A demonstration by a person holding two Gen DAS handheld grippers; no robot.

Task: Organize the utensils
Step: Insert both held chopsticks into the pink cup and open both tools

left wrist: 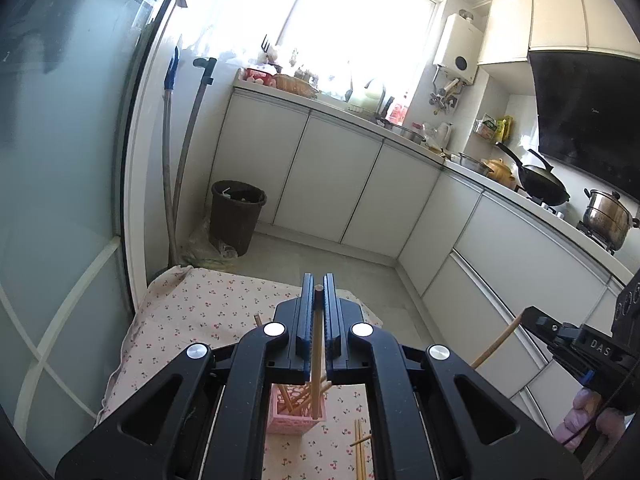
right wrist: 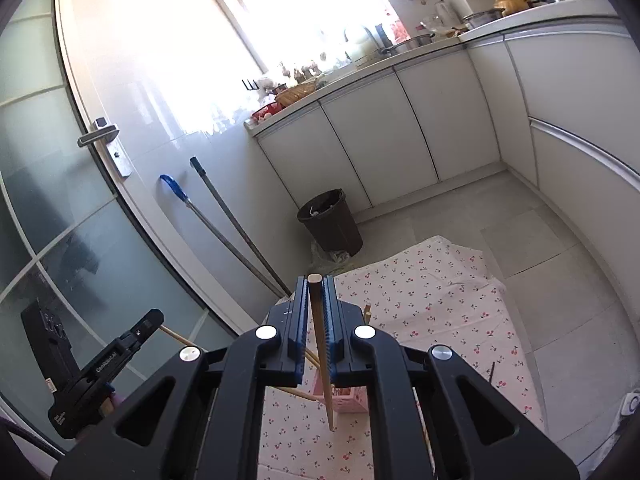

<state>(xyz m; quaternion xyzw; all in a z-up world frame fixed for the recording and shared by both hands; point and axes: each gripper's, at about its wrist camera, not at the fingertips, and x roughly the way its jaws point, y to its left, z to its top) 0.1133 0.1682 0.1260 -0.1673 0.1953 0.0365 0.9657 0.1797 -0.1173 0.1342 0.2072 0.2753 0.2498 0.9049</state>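
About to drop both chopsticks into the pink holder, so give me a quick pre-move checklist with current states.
1. Left gripper shut on its chopstick: ok.
2. Right gripper shut on its chopstick: ok.
3. Left chopstick's lower tip over the pink holder: ok.
4. Right chopstick's tip over the holder: not ok, it hangs in front of it, over the cherry-print cloth.
5. Room left in the holder: cannot tell.
6. Loose chopsticks on the cloth left to collect: not ok.
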